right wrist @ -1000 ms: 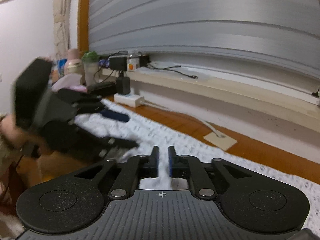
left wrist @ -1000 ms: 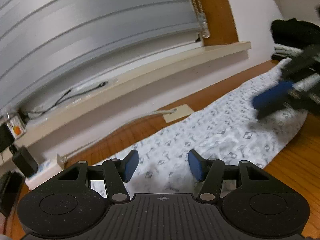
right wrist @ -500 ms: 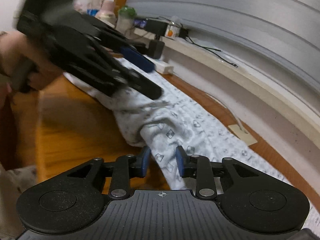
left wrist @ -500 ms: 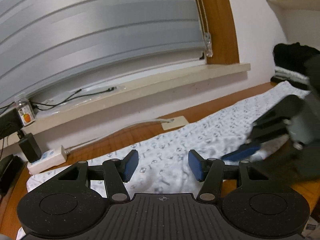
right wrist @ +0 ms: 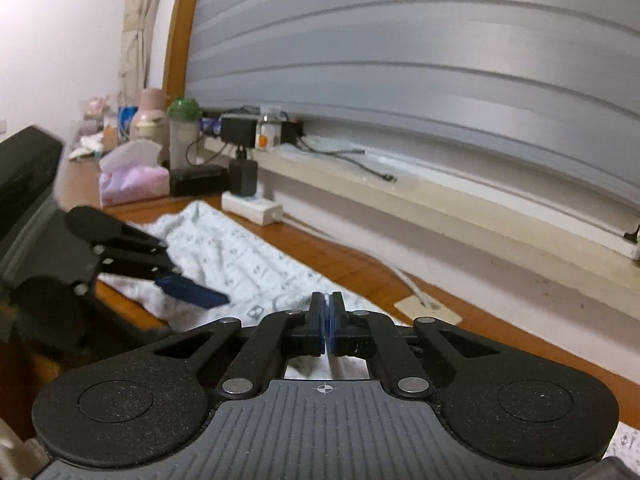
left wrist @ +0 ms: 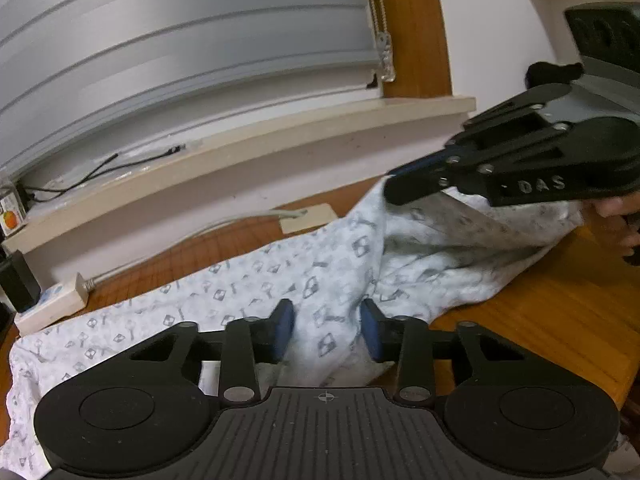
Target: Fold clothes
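The patterned white garment (left wrist: 248, 292) is lying stretched along the wooden table (left wrist: 560, 312) below the window sill (left wrist: 240, 160), but its right end is now hanging bunched in the air, whereas a second ago it was lying flat. The right gripper (right wrist: 327, 328), half-spread half a second ago, is now pinching that end with its pads pressed together, so a fold toward the left looks to be under way. The left gripper (left wrist: 326, 330) is staying spread over the cloth's middle, gripping nothing.

On the side of my right tongs (left wrist: 408, 188) I read the raised letters "DAS"; nothing else is legible.
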`<state>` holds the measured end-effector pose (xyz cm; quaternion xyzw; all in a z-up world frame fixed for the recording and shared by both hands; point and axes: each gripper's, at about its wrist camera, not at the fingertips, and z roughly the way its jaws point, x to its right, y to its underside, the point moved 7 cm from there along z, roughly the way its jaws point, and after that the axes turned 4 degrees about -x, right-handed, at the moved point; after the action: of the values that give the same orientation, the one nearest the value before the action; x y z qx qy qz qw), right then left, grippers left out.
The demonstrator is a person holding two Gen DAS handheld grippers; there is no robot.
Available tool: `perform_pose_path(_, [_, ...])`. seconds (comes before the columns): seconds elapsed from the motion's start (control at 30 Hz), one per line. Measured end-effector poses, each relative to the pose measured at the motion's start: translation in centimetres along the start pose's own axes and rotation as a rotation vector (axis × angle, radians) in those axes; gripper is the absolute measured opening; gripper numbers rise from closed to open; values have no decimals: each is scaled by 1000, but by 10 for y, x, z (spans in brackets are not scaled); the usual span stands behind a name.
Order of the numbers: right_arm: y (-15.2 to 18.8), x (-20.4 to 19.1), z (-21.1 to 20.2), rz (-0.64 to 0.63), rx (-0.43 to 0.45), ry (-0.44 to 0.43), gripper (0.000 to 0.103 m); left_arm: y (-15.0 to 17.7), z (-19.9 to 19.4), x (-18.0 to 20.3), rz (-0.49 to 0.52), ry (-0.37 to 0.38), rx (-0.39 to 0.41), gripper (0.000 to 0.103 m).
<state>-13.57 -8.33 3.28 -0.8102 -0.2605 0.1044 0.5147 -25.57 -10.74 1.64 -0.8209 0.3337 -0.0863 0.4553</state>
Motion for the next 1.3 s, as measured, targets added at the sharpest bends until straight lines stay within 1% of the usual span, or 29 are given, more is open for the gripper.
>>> perform_pose_path(0.03, [2, 0, 1, -4, -5, 8, 3, -1, -1, -2, 0, 9, 6, 19])
perform_pose_path(0.07, [2, 0, 1, -1, -8, 13, 3, -1, -2, -3, 0, 17, 12, 9])
perform_pose_path(0.13, [4, 0, 0, 5, -13, 22, 4, -5, -7, -7, -8, 24, 20, 9])
perform_pose_path(0.23, [5, -5, -7, 22, -6, 13, 7, -10, -14, -13, -24, 35, 33, 9])
perform_pose_path(0.3, [9, -11, -18, 47, -2, -14, 11, -13, -15, -17, -43, 53, 37, 9])
perform_pose_path(0.43, [22, -27, -34, 80, -15, -83, 13, -14, -13, -22, -64, 79, 29, 9])
perform_pose_path(0.53, [28, -42, -34, 70, -48, -124, 16, -14, -10, -24, -70, 91, 21, 9])
perform_pose_path(0.6, [29, -47, -27, 59, -59, -124, 30, -14, -10, -25, -82, 105, 25, 9])
perform_pose_path(0.67, [28, -51, -17, 54, -67, -114, 38, -13, -14, -25, -89, 113, 30, 9])
perform_pose_path(0.7, [27, -50, -10, 59, -73, -107, 39, -13, -16, -25, -92, 117, 33, 9])
perform_pose_path(0.77, [26, -46, 6, 82, -91, -107, 39, -11, -20, -29, -94, 113, 34, 9])
perform_pose_path(0.87, [24, -45, 27, 117, -115, -154, 39, -6, -27, -40, -104, 94, 37, 9])
perform_pose_path(0.93, [22, -51, 34, 106, -118, -182, 24, -2, -30, -52, -117, 71, 32, 9])
perform_pose_path(0.97, [20, -55, 33, 86, -111, -185, 15, 0, -31, -58, -123, 60, 29, 9])
perform_pose_path(1.03, [16, -61, 30, 57, -92, -176, 15, 4, -32, -71, -135, 37, 20, 9])
perform_pose_path(1.2, [5, -60, 11, 39, 18, -153, 18, 8, -24, -96, -145, 0, -6, 9])
perform_pose_path(1.3, [0, -63, 7, 35, 24, -185, 18, 8, -17, -107, -142, -19, -23, 9])
